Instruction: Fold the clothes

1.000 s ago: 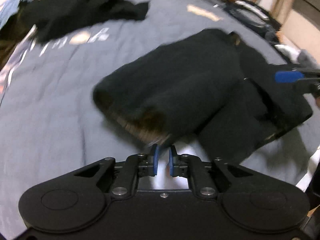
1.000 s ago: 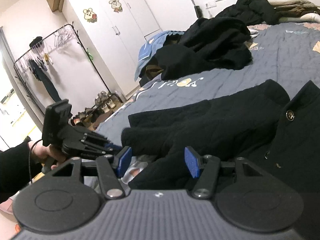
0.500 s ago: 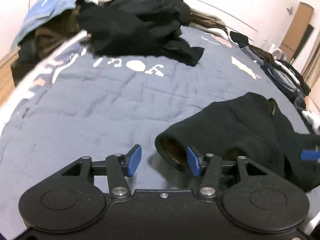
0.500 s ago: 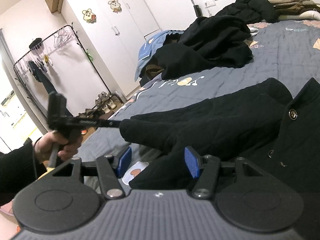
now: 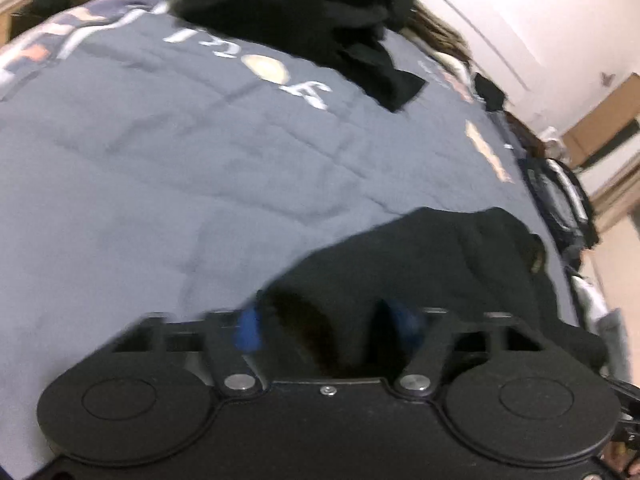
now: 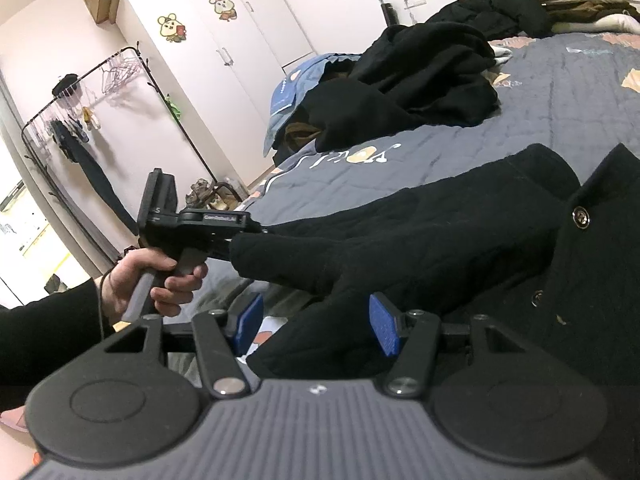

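Left wrist view: left gripper (image 5: 326, 326), fingers wide, straddling the cuff of one black coat sleeve (image 5: 400, 264); nothing clamped. One grey quilted bed (image 5: 160, 168) beneath. One heap of dark clothes (image 5: 304, 12) at the far end. Frame blurred.

Right wrist view: right gripper (image 6: 316, 324), fingers wide, a black fold of the coat (image 6: 460, 248) between them, not pinched. Coat lies across the bed's near side; two metal buttons visible. Left gripper (image 6: 192, 224) meets the sleeve end, one hand (image 6: 152, 280) on its handle. One clothes rack (image 6: 92, 120), one wardrobe (image 6: 224, 40) with two stickers.

Risk: fingers closing on only the outer layer, so the thick sleeve slips out or drags the coat askew.
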A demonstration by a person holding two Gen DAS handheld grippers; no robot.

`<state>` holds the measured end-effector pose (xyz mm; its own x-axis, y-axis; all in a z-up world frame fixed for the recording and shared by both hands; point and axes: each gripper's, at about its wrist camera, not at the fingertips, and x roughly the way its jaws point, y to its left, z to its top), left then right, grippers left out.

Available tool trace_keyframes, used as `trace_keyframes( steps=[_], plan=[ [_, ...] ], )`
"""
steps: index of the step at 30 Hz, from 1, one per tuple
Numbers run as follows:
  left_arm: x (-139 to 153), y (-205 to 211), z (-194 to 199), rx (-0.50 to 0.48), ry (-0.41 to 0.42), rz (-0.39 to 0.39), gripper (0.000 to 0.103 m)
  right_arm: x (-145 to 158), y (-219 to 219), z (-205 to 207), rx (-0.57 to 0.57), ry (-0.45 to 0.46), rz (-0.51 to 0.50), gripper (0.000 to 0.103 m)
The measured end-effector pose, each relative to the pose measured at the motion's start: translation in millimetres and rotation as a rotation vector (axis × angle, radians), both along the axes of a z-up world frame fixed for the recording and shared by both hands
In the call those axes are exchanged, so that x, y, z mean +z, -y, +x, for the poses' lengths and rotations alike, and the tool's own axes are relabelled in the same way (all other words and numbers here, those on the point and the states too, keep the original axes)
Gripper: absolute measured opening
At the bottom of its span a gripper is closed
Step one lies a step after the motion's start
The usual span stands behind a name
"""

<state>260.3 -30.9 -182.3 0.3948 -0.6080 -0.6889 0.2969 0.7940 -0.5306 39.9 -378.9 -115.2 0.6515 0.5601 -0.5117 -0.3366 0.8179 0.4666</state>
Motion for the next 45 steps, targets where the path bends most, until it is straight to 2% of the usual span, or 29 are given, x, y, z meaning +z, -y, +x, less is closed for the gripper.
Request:
trace_keyframes(
  steps=[1, 2, 5, 11, 13, 14, 15, 17, 18, 20, 21, 26, 29, 32, 34, 39, 42, 45],
  plan=[
    [2, 6, 2, -0.019, 0.013, 0.020, 0.015, -1, 1, 0, -0.003, -0.001, 0.001, 0.058],
    [5, 12, 5, -0.036, 0.029, 0.043, 0.015, -1, 2, 0, -0.005, -0.002, 0.003, 0.058],
    [31, 24, 14, -0.059, 0.145, 0.137, 0.012, -1, 4, 0, -0.011, -0.001, 0.009, 0.058],
    [110, 31, 17, -0.146, 0.394, 0.104, 0.011, -1, 10, 0, -0.024, 0.007, 0.015, 0.058],
    [97, 30, 26, -0.122, 0.331, 0.139, 0.014, -4, 13, 1, -0.029, -0.003, 0.018, 0.058],
    [91, 30, 30, -0.110, 0.300, 0.157, 0.022, -6, 14, 2, -0.032, -0.012, 0.019, 0.058],
    [83, 30, 34, -0.096, 0.268, 0.179, 0.025, -9, 16, 3, -0.035, -0.023, 0.016, 0.058],
    [57, 32, 36, -0.062, 0.216, 0.291, 0.029, -19, 18, 4, -0.050, -0.050, -0.008, 0.058],
    [50, 31, 31, -0.059, 0.214, 0.315, 0.029, -22, 20, 4, -0.059, -0.061, -0.022, 0.058],
    [50, 23, 14, -0.030, 0.244, 0.280, 0.037, -24, 23, 3, -0.065, -0.067, -0.032, 0.058],
    [51, 18, 5, -0.015, 0.260, 0.264, 0.037, -23, 25, 2, -0.067, -0.064, -0.033, 0.058],
    [83, -8, -49, 0.021, 0.371, 0.276, 0.058, -13, 36, -5, -0.089, -0.033, -0.038, 0.058],
    [102, -15, -84, 0.011, 0.415, 0.285, 0.059, -9, 40, -11, -0.105, -0.013, -0.067, 0.058],
    [116, 5, -124, -0.016, 0.466, 0.296, 0.059, -7, 43, -21, -0.126, -0.005, -0.106, 0.058],
    [118, 24, -148, -0.026, 0.482, 0.253, 0.059, -5, 46, -33, -0.156, -0.002, -0.127, 0.058],
    [108, 105, -198, -0.187, 0.547, 0.250, 0.063, -2, 54, -64, -0.231, 0.005, -0.180, 0.058],
    [94, 151, -212, -0.242, 0.516, 0.217, 0.063, 0, 59, -82, -0.275, 0.011, -0.213, 0.058],
    [78, 176, -213, -0.211, 0.460, 0.157, 0.063, -1, 66, -102, -0.315, 0.019, -0.228, 0.058]
  ],
)
